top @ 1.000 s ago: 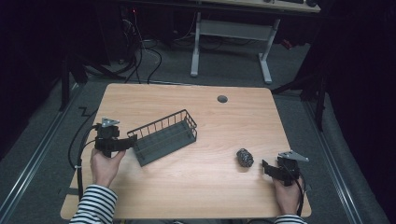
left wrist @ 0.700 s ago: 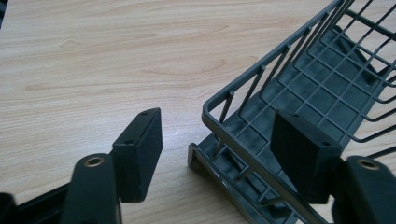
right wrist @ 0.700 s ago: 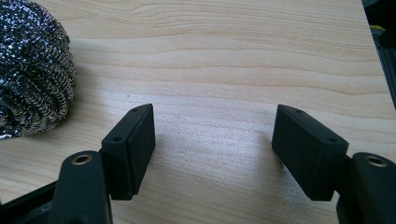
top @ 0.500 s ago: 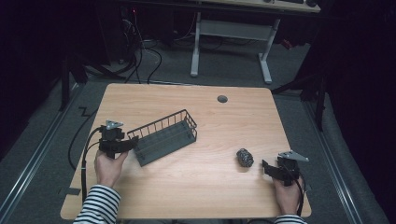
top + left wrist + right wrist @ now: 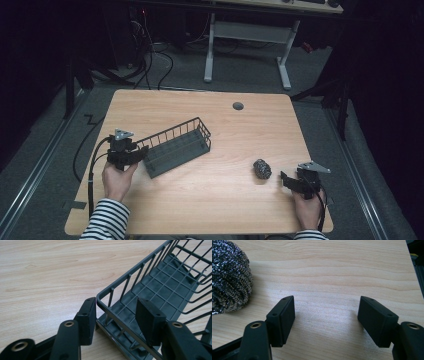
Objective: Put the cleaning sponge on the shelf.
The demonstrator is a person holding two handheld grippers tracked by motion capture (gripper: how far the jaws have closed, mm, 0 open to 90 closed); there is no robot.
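Standing slanted, dark grey wire basket (image 5: 177, 146), open-topped.

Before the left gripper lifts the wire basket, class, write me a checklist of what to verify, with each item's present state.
1. Left gripper straddles the end wall of the dark grey wire basket: ok; its fingers have just been closing on that wall.
2. Grip square on the wall: not ok; the fingers sit skewed at a corner.
3. Basket empty: ok.
4. Right gripper open and apart from the silver steel-wool scourer: ok.
5. Scourer clear of the basket on the light wooden table: ok.
6. Grip firm enough to lift: cannot tell.
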